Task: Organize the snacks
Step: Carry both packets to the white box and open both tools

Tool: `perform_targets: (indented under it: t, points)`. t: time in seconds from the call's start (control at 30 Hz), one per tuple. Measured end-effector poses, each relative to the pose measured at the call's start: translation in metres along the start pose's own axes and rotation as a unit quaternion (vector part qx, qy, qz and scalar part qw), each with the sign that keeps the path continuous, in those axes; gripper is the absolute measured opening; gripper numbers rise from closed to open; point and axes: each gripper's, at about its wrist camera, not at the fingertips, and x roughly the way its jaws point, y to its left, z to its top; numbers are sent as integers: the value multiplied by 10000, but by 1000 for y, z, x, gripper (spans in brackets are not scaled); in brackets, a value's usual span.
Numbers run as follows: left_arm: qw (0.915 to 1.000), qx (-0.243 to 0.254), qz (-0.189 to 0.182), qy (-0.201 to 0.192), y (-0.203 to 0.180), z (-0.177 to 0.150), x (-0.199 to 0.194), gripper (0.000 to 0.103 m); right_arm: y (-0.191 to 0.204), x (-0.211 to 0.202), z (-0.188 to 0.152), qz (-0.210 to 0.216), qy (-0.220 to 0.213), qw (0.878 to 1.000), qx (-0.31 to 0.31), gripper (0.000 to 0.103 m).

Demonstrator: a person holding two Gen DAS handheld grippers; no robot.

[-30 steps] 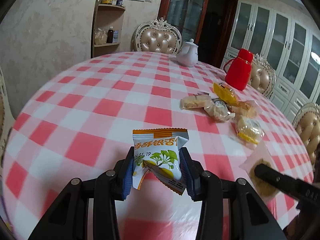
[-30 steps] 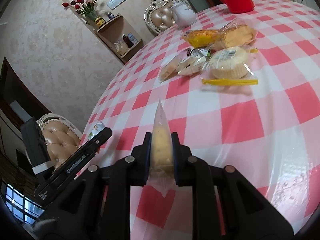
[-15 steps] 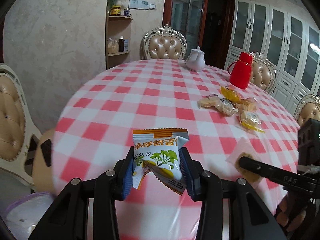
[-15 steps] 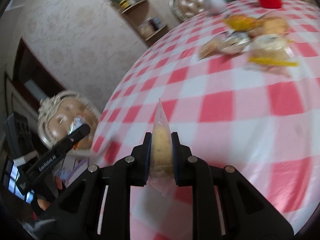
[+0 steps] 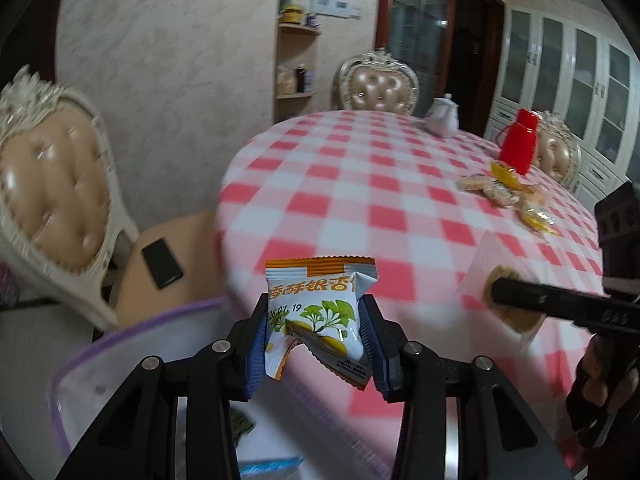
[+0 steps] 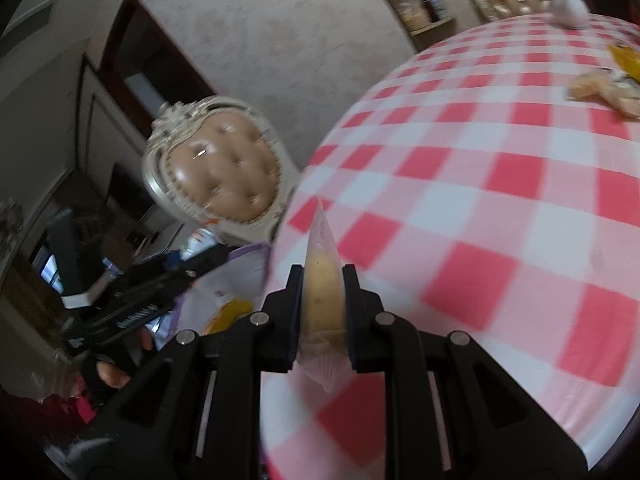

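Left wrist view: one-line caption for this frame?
Left gripper clamps a ginkgo snack packet above a purple-rimmed bin beside the checked table.

Red jug [image 5: 519, 146], white teapot [image 5: 442, 119], chairs [image 5: 52, 196].

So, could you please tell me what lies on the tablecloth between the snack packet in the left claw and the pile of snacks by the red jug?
Nothing: in the left wrist view, only bare checked tablecloth lies between the snack packet and the pile of snacks.
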Motion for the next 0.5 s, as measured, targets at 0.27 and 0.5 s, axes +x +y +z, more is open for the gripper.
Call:
perform_targets:
  t: [0.27, 0.5]
  points:
    - [9969, -484, 476, 398, 67, -47, -5, 44, 61, 36, -26, 447, 584, 9948, -701, 22]
    - [9928, -776, 796, 452, 102, -60, -13, 44, 105, 63, -50, 723, 1069, 9837, -1255, 22]
